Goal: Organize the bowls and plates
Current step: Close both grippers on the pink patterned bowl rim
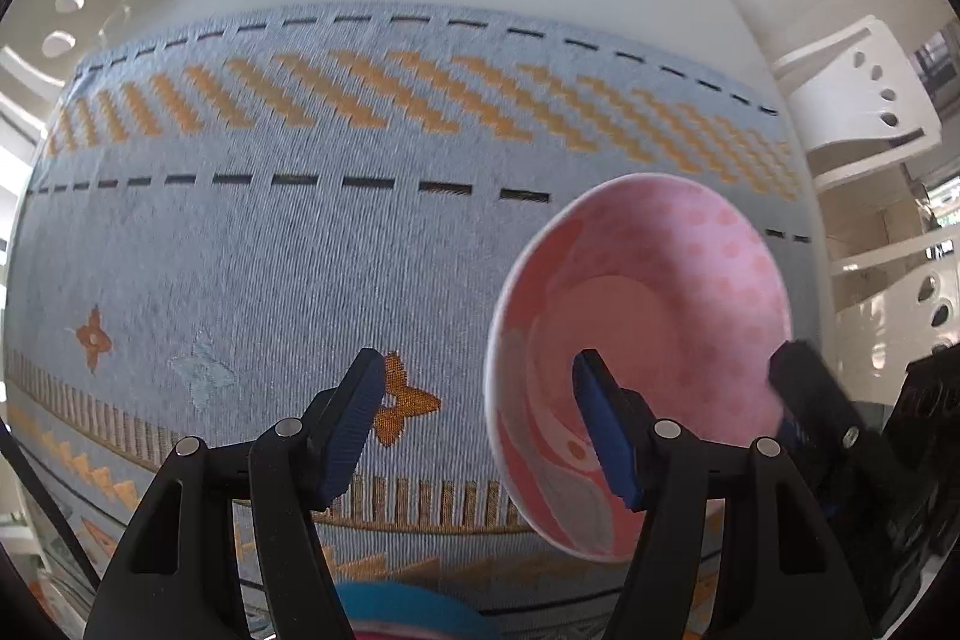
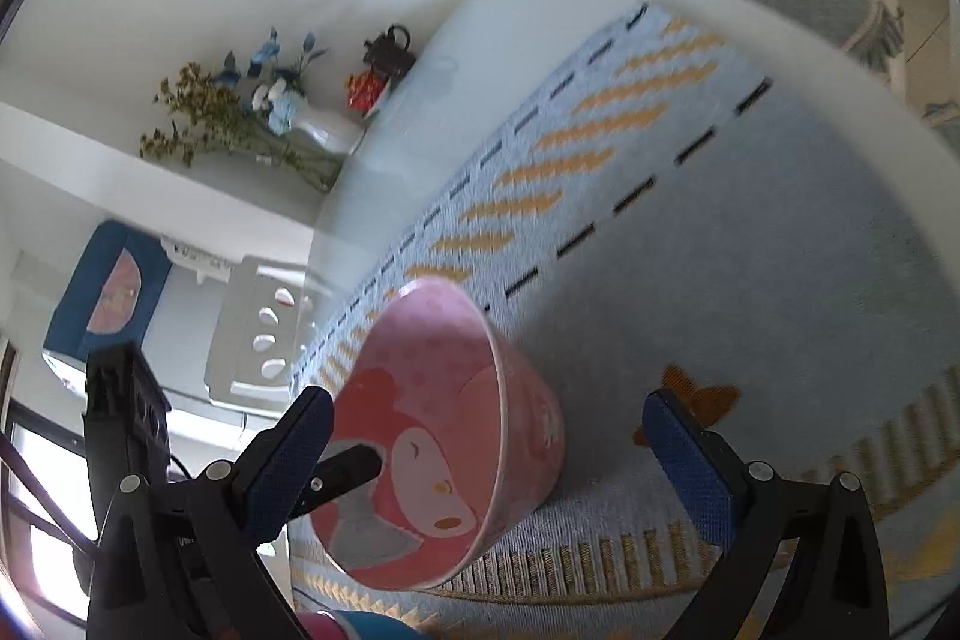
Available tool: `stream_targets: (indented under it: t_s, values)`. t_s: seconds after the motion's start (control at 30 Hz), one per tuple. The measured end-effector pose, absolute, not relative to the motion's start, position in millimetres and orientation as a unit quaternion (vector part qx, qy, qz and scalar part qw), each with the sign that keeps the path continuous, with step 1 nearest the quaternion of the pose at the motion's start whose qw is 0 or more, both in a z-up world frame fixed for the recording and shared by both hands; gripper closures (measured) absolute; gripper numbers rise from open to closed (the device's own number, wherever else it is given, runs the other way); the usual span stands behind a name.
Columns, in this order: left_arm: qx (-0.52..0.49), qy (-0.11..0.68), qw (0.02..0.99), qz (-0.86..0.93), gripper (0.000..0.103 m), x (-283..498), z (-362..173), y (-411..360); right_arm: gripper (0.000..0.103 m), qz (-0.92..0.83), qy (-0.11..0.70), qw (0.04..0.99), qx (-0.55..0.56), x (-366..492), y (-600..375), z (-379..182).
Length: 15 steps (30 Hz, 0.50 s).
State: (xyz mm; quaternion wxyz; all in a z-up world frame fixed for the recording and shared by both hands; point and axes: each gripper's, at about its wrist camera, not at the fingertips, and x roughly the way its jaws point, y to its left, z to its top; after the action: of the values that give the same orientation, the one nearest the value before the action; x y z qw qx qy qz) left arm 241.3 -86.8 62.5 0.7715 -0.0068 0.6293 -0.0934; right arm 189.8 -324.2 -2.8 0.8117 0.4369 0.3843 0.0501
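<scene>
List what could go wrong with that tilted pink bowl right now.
1. The pink bowl is steeply tilted over the woven mat. The left gripper and right gripper both look open, so nothing seems to clamp it; it could roll or clatter down.
2. A right finger sits by its rim; a careless close might knock it away.
3. A blue item lies close below and may get struck.

The left tongs (image 1: 477,388) stand wide open, both blue pads apart with nothing clamped between them. The right tongs (image 2: 489,436) are also spread wide, their left pad (image 2: 288,460) near the left tongs' right finger (image 2: 348,466), which reaches in from the left.
</scene>
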Motion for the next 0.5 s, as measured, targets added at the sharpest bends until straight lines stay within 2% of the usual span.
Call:
stream_targets:
  t_s: [0.2, 0.3, 0.4, 0.47, 0.5]
  values:
    - [-0.007, 0.632, 0.767, -0.113, 0.042, 237.5, 52.8, -101.3, 0.0, 0.062, 0.379, 0.793, 0.473, 188.8, -316.2, -21.5]
    - [-0.017, 0.636, 0.762, -0.124, 0.05, 236.1, 46.7, -113.2, 0.001, 0.063, 0.38, 0.798, 0.464, 192.4, -313.1, -20.7]
    - [-0.014, 0.644, 0.754, -0.129, 0.061, 233.2, 36.6, -121.7, 0.015, 0.055, 0.375, 0.807, 0.454, 191.8, -311.8, -20.8]
    - [0.004, 0.643, 0.754, -0.134, 0.065, 227.8, 33.5, -132.7, 0.036, 0.06, 0.378, 0.802, 0.459, 191.1, -311.8, -24.6]
    - [0.012, 0.639, 0.756, -0.141, 0.065, 228.0, 34.0, -139.4, 0.04, 0.065, 0.379, 0.799, 0.463, 191.0, -311.8, -27.3]
